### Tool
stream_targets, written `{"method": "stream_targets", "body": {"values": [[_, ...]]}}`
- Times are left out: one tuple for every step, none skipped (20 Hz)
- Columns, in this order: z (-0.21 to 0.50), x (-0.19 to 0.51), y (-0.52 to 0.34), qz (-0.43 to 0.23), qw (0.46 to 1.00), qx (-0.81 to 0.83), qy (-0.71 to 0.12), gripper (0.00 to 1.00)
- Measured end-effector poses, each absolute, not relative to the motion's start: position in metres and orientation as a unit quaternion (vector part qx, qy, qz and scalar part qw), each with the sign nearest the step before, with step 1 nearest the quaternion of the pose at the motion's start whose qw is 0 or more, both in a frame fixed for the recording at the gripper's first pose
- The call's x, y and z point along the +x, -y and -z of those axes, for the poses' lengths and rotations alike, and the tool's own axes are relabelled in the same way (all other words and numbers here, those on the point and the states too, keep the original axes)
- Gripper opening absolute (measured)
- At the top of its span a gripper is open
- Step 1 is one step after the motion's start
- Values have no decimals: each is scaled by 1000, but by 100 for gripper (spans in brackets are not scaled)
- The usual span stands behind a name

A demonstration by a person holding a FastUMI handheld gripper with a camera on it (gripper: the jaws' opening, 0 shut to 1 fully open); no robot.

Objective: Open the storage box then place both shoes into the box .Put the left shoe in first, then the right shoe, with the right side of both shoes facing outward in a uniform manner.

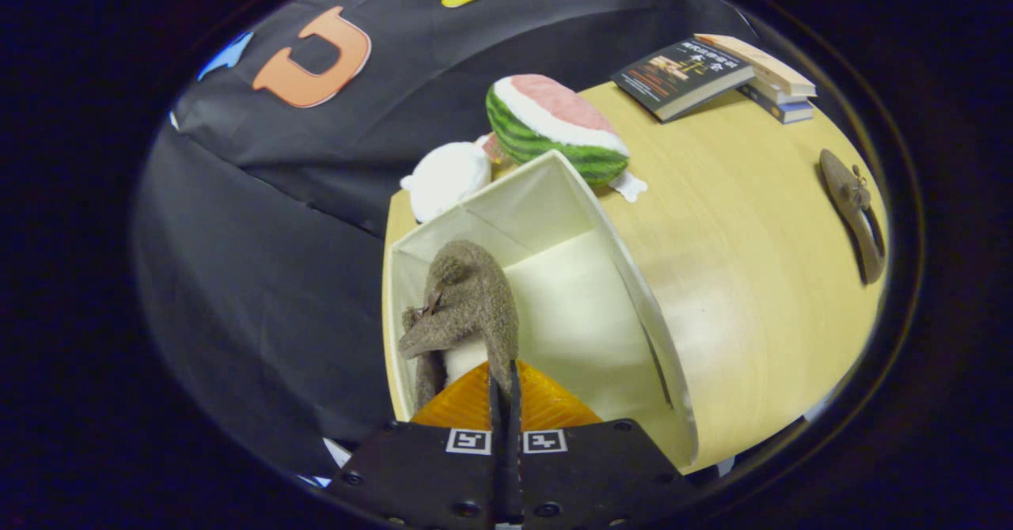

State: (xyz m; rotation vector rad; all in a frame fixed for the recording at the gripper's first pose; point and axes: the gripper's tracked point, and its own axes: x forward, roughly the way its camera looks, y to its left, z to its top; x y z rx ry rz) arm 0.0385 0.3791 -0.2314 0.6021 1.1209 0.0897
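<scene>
A brown fuzzy shoe point(467, 300) hangs just ahead of my fingers, inside the open white storage box point(601, 221). My gripper point(504, 388) is shut on the shoe's rim near the heel, with both fingers pressed close together on the fabric. The shoe sits against the box's left wall, toe pointing away from me. The box's pale floor is bare to the right of the shoe. A second brown shoe point(855, 213) lies on its side on the round wooden table point(752, 277), far off to the right of the box.
A plush watermelon slice point(554, 126) and a white plush toy point(447, 178) sit just behind the box. A small stack of books point(712, 75) rests at the table's far edge. The black cloth wall hangs to the left.
</scene>
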Motion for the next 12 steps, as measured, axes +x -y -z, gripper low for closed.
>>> {"method": "stream_targets", "body": {"values": [[241, 41, -381, -33, 800, 283, -528, 0], [245, 40, -385, -26, 797, 285, -531, 0], [250, 42, -388, -19, 795, 288, -534, 0], [257, 46, -390, -13, 792, 290, -537, 0], [262, 49, -392, -9, 791, 289, -539, 0], [265, 51, -394, -5, 791, 285, -541, 0], [269, 53, -394, 0, 792, 280, -543, 0], [274, 53, -396, 3, 790, 276, -547, 0], [278, 53, -397, 3, 787, 270, -554, 0], [283, 53, -400, 1, 784, 269, -560, 0], [281, 52, -405, -6, 779, 279, -562, 3], [277, 51, -406, -11, 778, 281, -561, 9]]}}
